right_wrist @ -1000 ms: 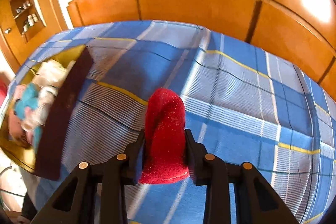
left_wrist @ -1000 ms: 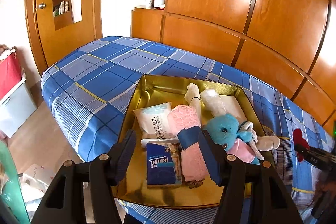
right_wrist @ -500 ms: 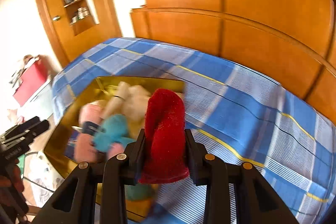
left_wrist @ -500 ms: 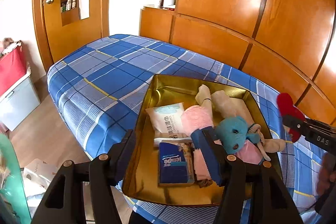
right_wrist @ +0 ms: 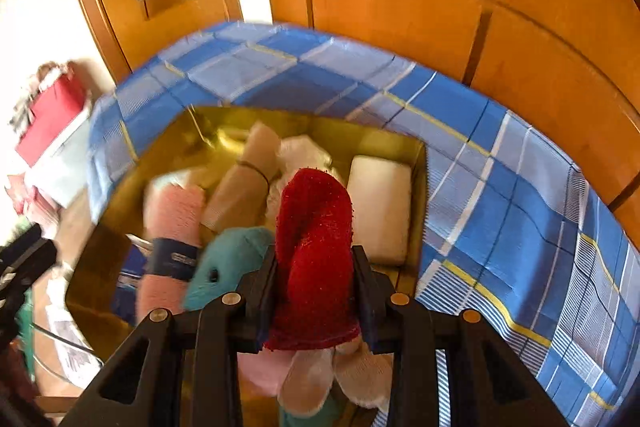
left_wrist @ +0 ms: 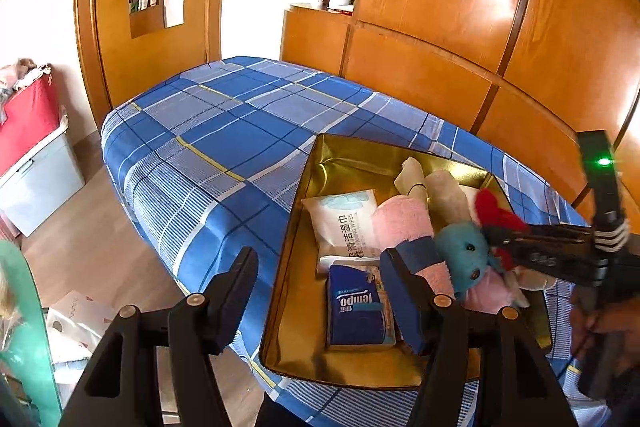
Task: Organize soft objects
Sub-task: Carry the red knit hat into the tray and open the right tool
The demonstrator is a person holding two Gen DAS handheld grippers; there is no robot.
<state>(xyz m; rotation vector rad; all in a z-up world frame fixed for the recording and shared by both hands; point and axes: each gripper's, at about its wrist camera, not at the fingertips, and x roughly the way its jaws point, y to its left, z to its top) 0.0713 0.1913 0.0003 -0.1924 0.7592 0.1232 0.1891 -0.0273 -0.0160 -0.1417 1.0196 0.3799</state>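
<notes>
A gold tray lies on the bed and holds a wipes pack, a blue tissue pack, a pink rolled towel, a teal plush and a beige roll. My right gripper is shut on a red terry cloth and hangs over the tray, just above the teal plush. From the left wrist view the red cloth shows at the tray's right side. My left gripper hovers over the tray's near left edge, its jaws opening with nothing between them.
The bed carries a blue plaid sheet, and wooden wardrobe panels run along its far side. A white pad fills the tray's right end. Red and grey storage boxes stand on the floor at the left.
My right gripper has swung with the red cloth from above the bare sheet to above the tray. The left gripper has shifted a little, so the tray sits further right in its view.
</notes>
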